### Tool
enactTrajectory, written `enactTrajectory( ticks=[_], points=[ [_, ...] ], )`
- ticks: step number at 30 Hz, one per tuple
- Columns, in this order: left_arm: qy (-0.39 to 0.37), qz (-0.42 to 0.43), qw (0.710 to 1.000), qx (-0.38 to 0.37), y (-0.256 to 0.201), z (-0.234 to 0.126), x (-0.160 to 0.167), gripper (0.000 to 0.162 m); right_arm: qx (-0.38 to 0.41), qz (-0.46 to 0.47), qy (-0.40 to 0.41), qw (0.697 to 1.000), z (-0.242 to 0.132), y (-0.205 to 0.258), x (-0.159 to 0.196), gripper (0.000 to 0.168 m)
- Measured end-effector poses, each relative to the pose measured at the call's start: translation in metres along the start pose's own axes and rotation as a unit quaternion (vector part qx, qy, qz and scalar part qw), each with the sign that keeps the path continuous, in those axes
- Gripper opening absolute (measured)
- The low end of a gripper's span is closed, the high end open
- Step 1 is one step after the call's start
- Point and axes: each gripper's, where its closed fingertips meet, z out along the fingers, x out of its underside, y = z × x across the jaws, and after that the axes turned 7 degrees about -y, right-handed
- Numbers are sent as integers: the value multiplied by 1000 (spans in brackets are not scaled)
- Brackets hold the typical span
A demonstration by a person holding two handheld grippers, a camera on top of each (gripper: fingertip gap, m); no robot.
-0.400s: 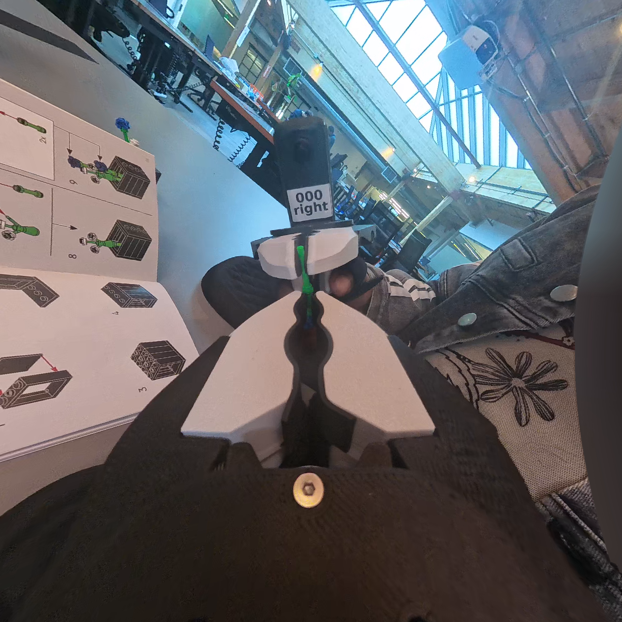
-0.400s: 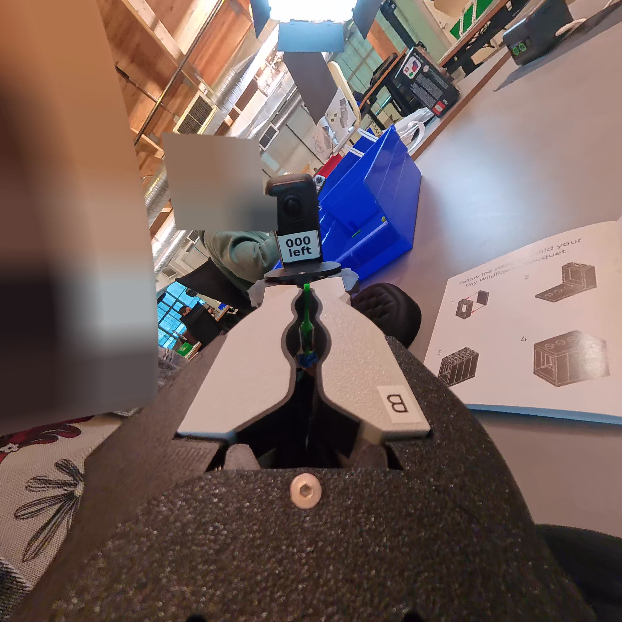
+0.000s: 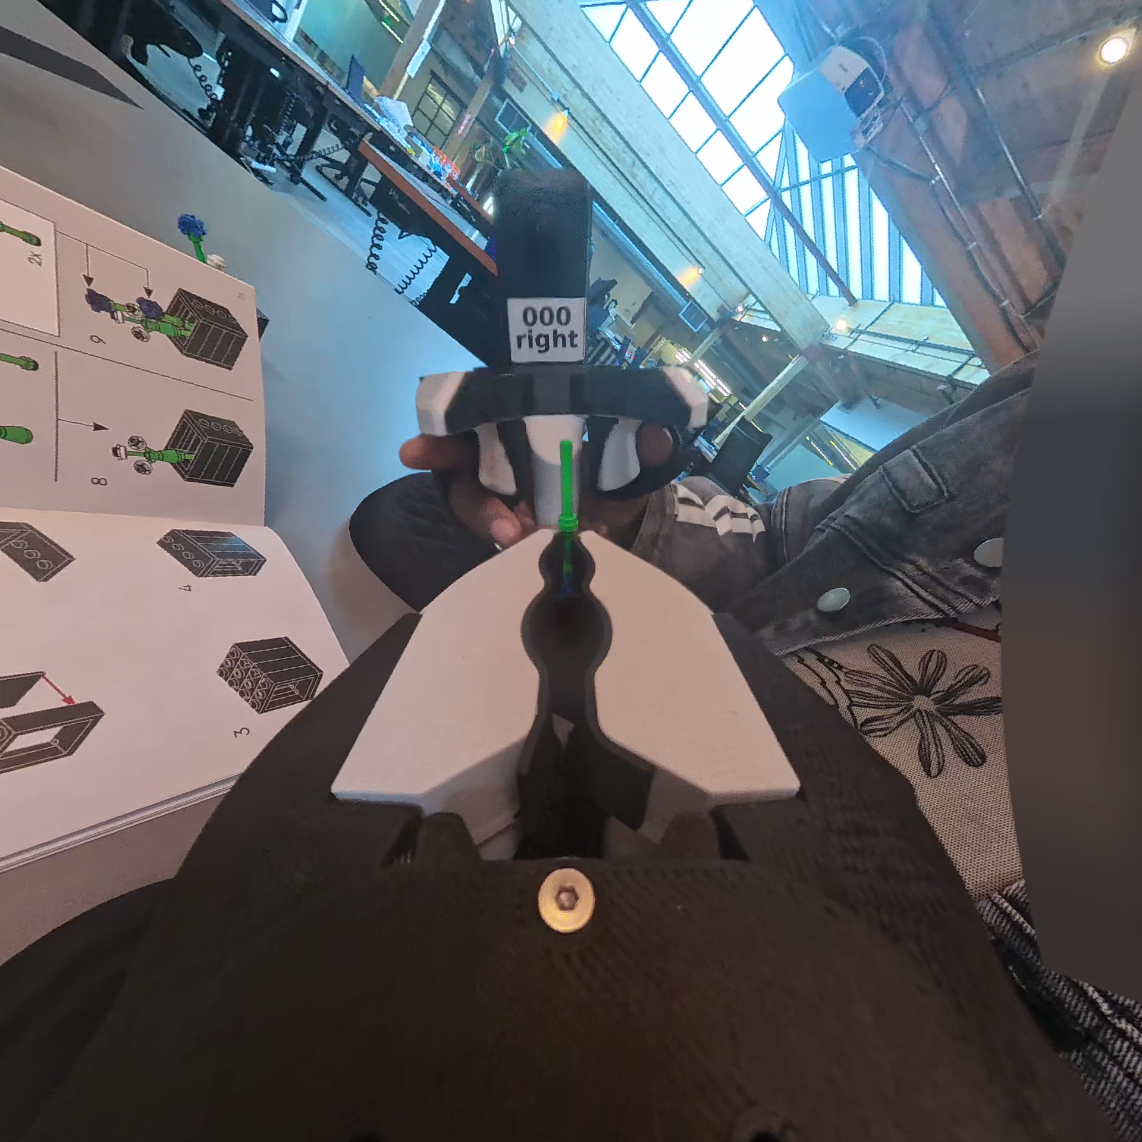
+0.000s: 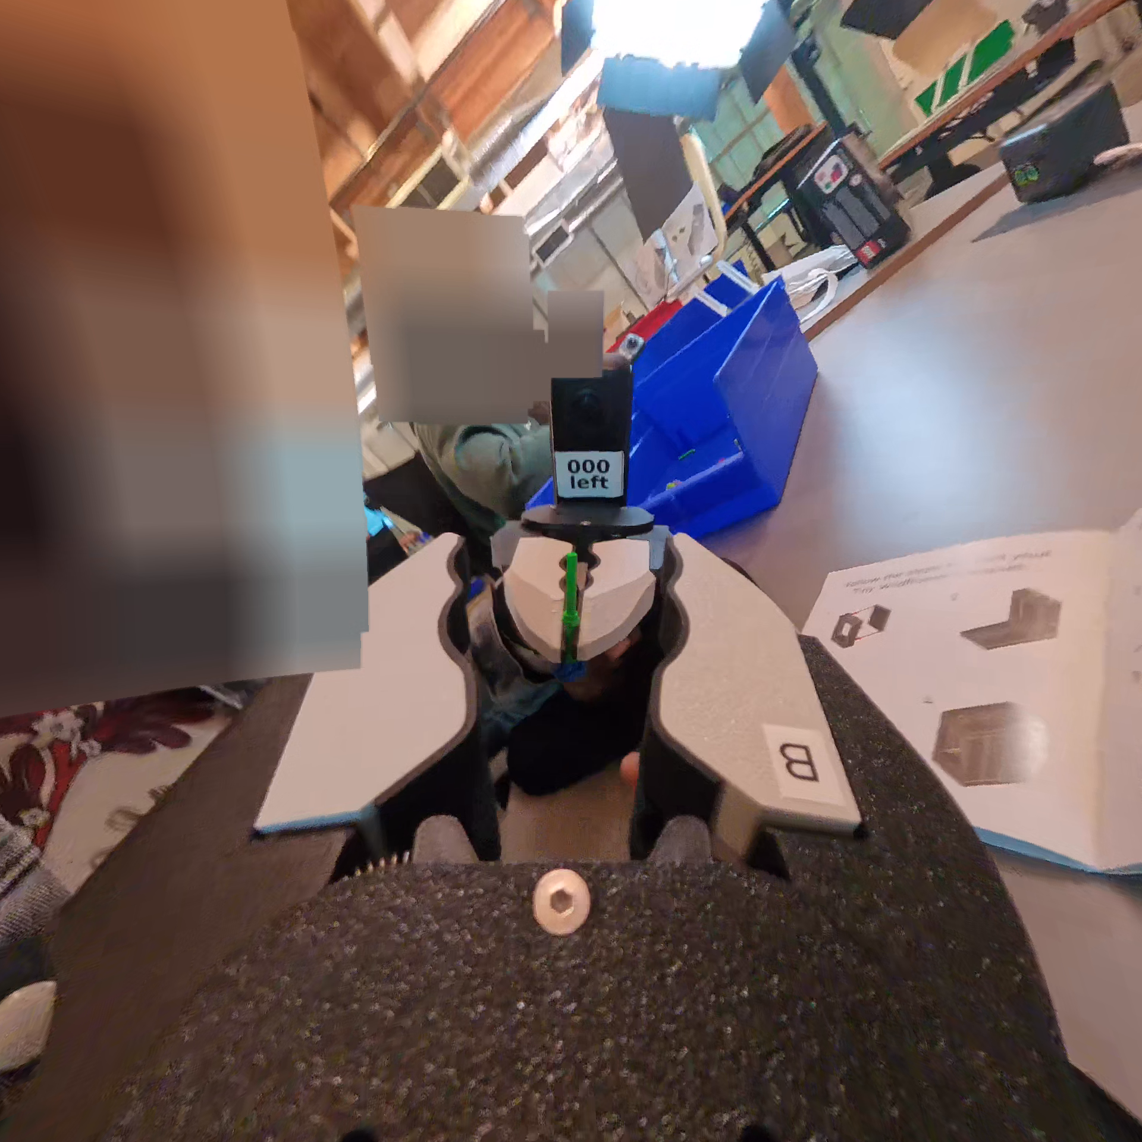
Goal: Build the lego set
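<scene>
While left gripper (image 3: 565, 544) pinches green stem (image 3: 565, 488), instruction booklet (image 3: 123, 618) lies beside.

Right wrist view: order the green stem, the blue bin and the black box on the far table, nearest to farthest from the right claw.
1. The green stem, dead ahead of the open right claw, pinched in the left claw.
2. The blue bin, ahead and to the right on the table.
3. The black box, far upper right.
</scene>
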Motion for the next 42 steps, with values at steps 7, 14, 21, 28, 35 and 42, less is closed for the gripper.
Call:
enactTrajectory(
  ticks=[7, 14, 21, 28, 35, 42],
  points=[
    [22, 6, 1000, -10, 2, 3, 6, 3, -38, -38, 46, 998, 2, 5, 12, 18],
    [28, 9, 1000, -12, 2, 4, 7, 2, -20, -32, 76, 996, 6, -2, 23, 2],
    [17, 16, 1000, -21, 4, 2, 5, 1, 12, -7, 50, 999, 5, -6, 23, 3],
    [15, 7, 1000, -20, 5, 1, 5, 0, 30, 3, 47, 998, 6, -9, 26, 4],
    [17, 1, 1000, -22, 7, 0, 6, 0, 46, 2, 53, 998, 5, -10, 30, 4],
    [24, -1, 999, -23, 7, 1, 8, 0, 51, -10, 63, 997, 6, -11, 35, 5]
  ],
)
